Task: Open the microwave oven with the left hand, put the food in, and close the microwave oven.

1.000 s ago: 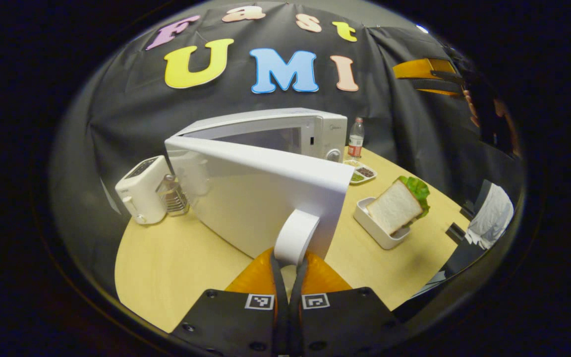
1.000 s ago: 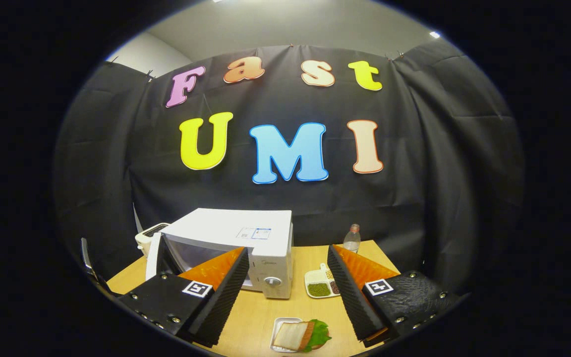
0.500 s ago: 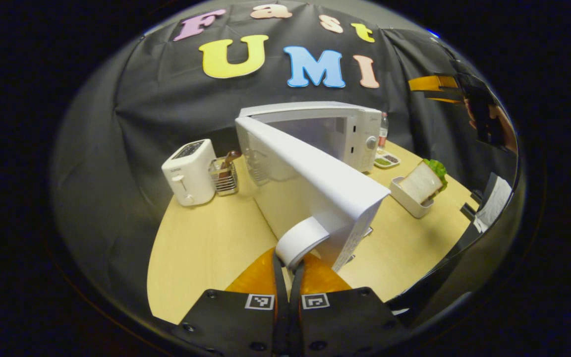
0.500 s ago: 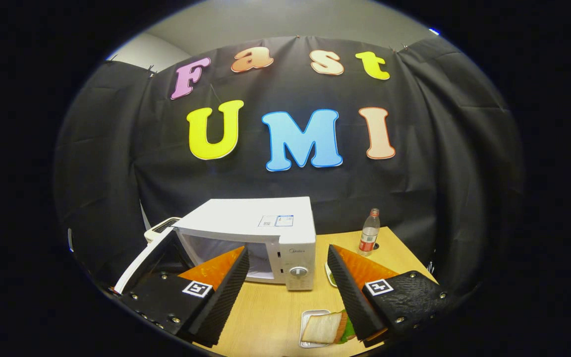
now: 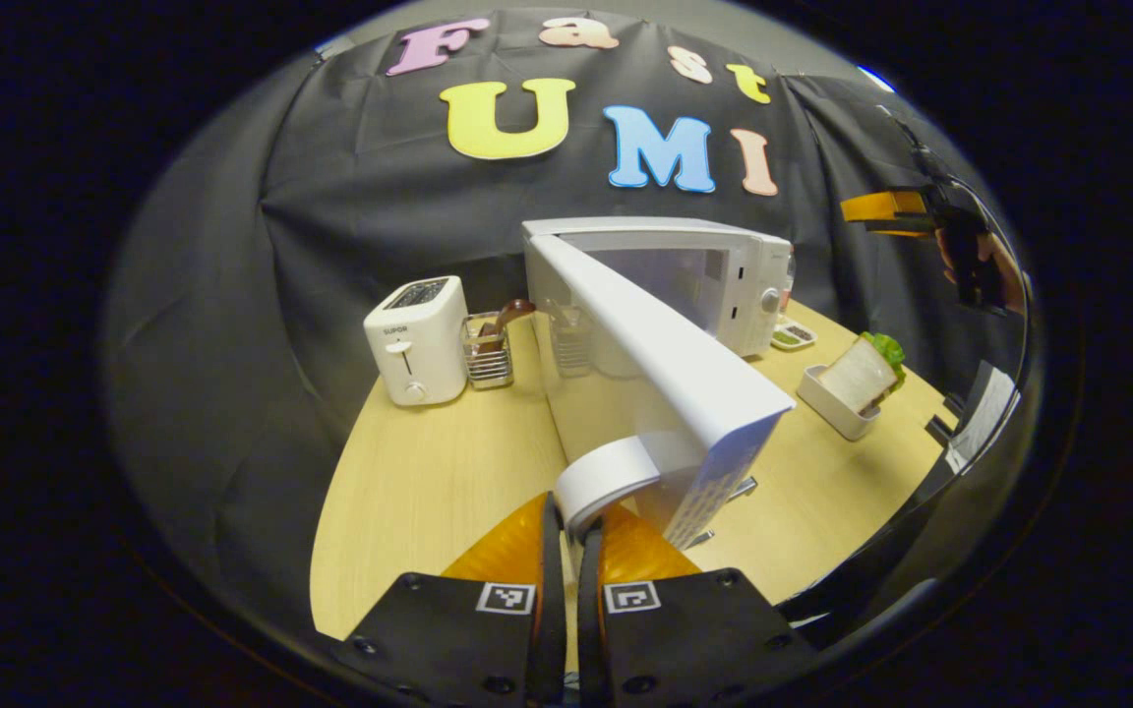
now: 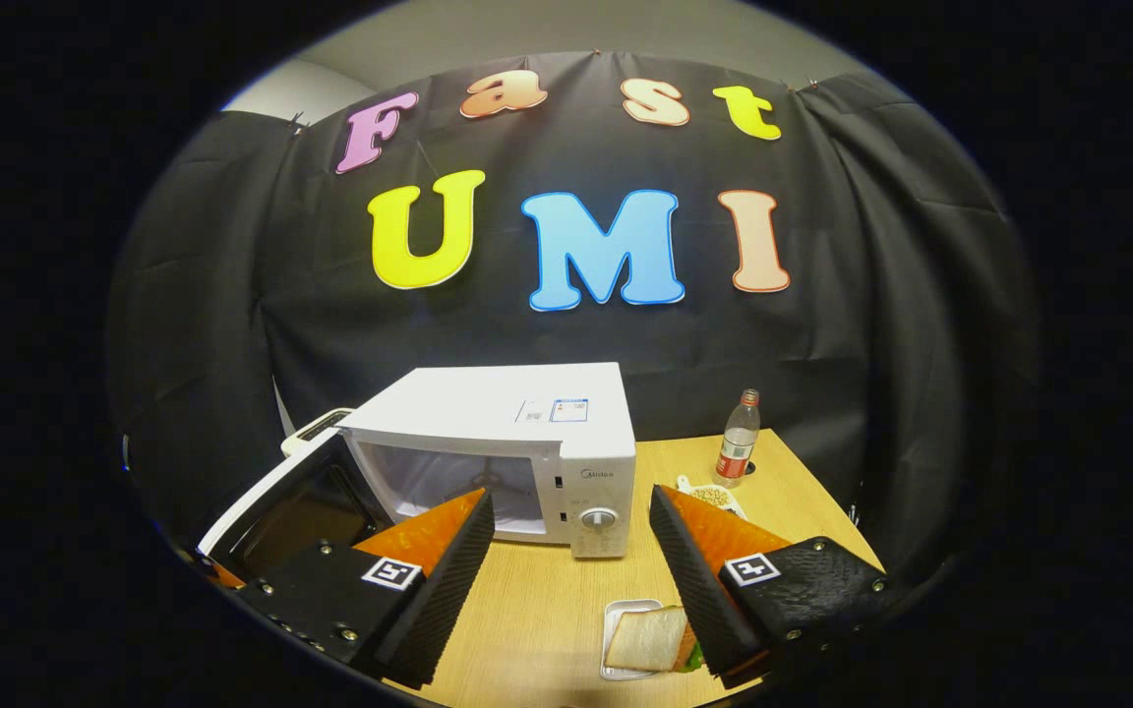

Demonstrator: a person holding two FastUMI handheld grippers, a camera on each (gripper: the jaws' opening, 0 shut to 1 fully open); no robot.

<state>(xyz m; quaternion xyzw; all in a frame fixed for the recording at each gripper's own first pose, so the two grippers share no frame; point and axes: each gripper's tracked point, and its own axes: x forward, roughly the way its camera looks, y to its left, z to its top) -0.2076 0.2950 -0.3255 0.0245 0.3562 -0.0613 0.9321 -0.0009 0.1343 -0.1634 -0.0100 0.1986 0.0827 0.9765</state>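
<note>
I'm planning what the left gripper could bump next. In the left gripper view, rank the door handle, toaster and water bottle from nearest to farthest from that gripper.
1. Door handle: pinched between the left gripper fingers, at the open door's free edge.
2. Toaster: farther back on the table's left side, beside a wire rack.
3. Water bottle: farthest, at the back right, mostly hidden behind the microwave.

White microwave (image 6: 507, 423) — orange tongs (image 6: 571, 551)
</note>
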